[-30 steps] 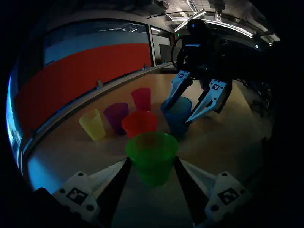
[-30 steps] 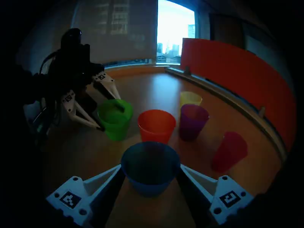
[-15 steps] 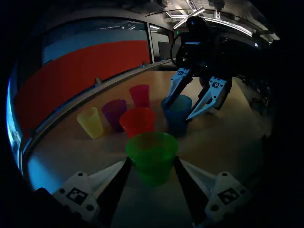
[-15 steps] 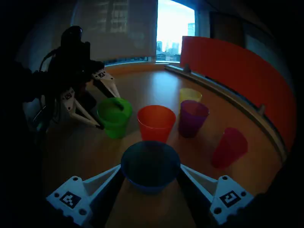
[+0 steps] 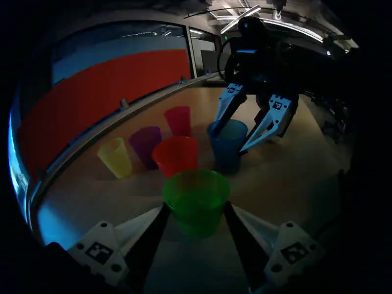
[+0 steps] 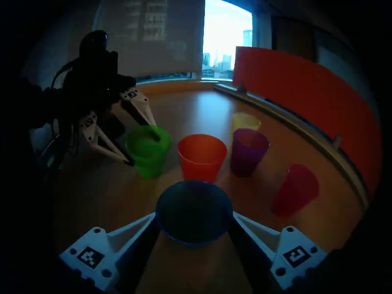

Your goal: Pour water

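A green cup (image 5: 196, 198) stands upright between my left gripper's fingers, and the left gripper (image 5: 196, 206) is shut on it. In the right gripper view, a blue cup (image 6: 194, 210) sits upright in my right gripper (image 6: 194, 215), which is shut on its sides. The two grippers face each other across the wooden table (image 6: 196, 110). In the left gripper view the right gripper (image 5: 228, 142) holds the blue cup (image 5: 228, 147) farther off. The right gripper view shows the left gripper (image 6: 142, 147) on the green cup (image 6: 148, 153). I cannot tell whether either cup holds water.
Between the held cups stand an orange cup (image 6: 202, 157), a purple cup (image 6: 249, 151), a yellow cup (image 6: 245, 121) and a pink cup (image 6: 295, 188), upside down. A red wall panel (image 6: 304, 93) and a ledge (image 6: 294, 130) run along that side of the table. A person's dark arms hold the grippers.
Both views have drifted slightly: the standing cups sit a little higher and farther left in the left gripper view. Both cups stay gripped and upright.
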Available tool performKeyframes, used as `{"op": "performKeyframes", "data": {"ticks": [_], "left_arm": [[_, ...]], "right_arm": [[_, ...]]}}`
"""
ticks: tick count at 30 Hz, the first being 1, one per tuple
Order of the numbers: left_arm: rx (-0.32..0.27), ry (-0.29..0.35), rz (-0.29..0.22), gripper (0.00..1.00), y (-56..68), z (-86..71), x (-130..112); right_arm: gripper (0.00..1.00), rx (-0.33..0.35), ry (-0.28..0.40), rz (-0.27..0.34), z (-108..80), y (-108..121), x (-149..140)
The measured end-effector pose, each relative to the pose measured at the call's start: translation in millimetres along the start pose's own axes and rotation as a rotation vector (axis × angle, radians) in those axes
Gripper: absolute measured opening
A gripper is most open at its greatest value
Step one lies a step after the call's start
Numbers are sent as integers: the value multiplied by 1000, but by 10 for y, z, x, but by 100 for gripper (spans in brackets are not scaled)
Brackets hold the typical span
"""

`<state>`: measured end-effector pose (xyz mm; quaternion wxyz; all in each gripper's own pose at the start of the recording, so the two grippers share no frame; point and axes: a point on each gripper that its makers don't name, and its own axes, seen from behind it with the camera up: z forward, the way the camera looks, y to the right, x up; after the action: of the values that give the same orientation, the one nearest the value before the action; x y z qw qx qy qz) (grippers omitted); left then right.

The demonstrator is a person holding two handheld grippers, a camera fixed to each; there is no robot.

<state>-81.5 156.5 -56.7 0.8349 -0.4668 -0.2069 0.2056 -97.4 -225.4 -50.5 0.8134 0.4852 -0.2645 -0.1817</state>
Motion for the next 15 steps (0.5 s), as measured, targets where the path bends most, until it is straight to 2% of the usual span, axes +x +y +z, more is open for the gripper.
{"op": "performKeyframes", "data": {"ticks": [15], "left_arm": [[-5, -16, 10, 80, 3, -7, -14]], "right_arm": [[91, -1, 1, -6, 0, -2, -11]]}}
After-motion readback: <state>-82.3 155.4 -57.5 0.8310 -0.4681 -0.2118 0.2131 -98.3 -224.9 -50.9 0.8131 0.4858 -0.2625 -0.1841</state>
